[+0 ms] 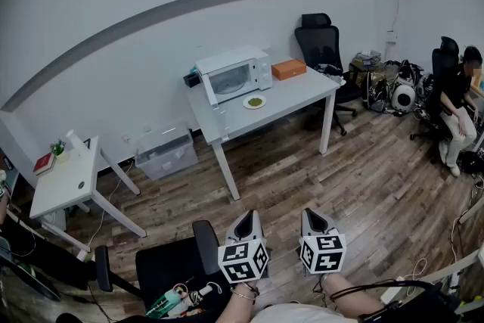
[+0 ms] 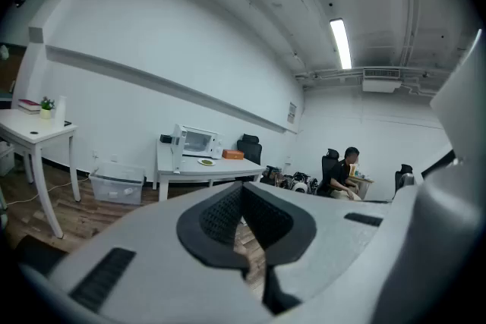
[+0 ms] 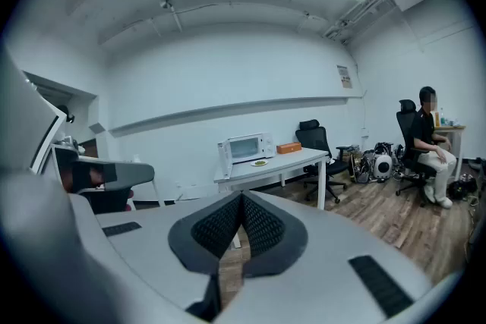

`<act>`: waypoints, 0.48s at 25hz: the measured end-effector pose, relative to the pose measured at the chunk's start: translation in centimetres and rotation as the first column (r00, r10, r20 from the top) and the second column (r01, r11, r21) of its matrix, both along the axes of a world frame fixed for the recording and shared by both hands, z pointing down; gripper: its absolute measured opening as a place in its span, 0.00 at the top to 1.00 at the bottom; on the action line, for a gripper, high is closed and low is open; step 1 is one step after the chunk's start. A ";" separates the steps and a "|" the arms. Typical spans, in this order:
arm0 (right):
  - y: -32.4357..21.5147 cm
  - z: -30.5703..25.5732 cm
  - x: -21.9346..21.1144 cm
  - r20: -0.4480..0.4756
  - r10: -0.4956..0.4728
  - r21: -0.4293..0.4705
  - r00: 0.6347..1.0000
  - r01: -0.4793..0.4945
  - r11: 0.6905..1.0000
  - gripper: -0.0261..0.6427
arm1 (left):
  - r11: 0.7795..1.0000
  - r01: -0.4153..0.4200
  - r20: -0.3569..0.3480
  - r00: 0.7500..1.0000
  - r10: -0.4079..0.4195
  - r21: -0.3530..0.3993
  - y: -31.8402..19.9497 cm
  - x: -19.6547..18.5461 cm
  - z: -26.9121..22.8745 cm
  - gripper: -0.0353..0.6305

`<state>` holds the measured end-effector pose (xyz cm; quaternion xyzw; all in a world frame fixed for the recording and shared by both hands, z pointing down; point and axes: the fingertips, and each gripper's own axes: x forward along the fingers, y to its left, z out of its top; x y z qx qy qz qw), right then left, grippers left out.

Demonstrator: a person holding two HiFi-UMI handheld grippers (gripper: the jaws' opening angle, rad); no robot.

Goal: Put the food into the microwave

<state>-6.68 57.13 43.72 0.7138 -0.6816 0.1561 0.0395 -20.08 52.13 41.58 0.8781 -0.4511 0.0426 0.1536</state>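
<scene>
Floor: brown wood-plank floor (image 1: 333, 178), matt.
Worktop: white rectangular worktop (image 1: 302, 93), smooth.
Microwave: white box-shaped microwave (image 1: 231, 74), smooth casing.

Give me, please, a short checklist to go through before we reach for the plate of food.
1. Microwave door open: ok, it stands swung out.
2. Plate of food free on the table, in front of the microwave: ok.
3. Left gripper empty: ok, jaws together on nothing.
4. Right gripper empty: ok, jaws together on nothing.
5. Plate within reach: not ok, the table stands well across the floor from both grippers.
6. Microwave cavity free: cannot tell.
</scene>
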 end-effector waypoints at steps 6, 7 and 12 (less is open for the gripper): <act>-0.8 0.1 0.5 0.001 0.003 -0.002 1.000 -0.003 1.000 0.94 | 1.000 -0.005 -0.011 1.000 0.005 -0.008 -0.8 0.6 0.3 0.94; -0.9 0.2 0.6 0.001 0.003 -0.005 1.000 -0.003 1.000 0.94 | 1.000 -0.005 -0.010 1.000 0.005 -0.010 -0.8 0.7 0.4 0.94; -1.4 0.6 1.2 0.022 0.000 -0.005 1.000 0.000 1.000 0.94 | 1.000 -0.011 -0.003 1.000 0.011 -0.014 -1.1 1.6 0.9 0.94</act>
